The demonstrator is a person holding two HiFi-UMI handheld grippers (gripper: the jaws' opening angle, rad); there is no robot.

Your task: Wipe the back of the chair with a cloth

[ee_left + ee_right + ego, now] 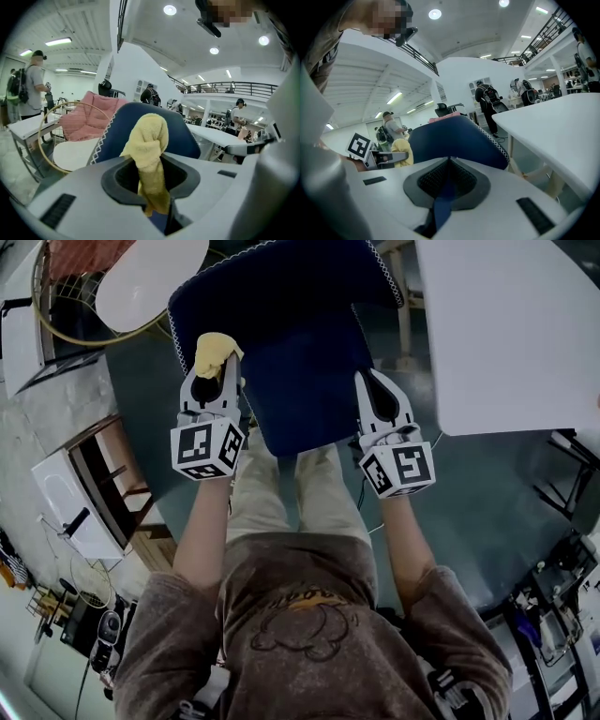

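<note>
**Yellow cloth held at the left edge of the navy chair back**
The left tool (151, 165) is clamped shut on the yellow cloth (148, 136), whose bunched end sticks out past the jaw tips, right at the left edge of the chair back (300, 329). Whether the cloth presses on the fabric I cannot tell. The right tool (447, 162) has its jaws closed tip to tip with nothing clearly pinched, at the chair back's right, white-stitched edge. A white counter (511, 329) stands just right of the chair.
</note>
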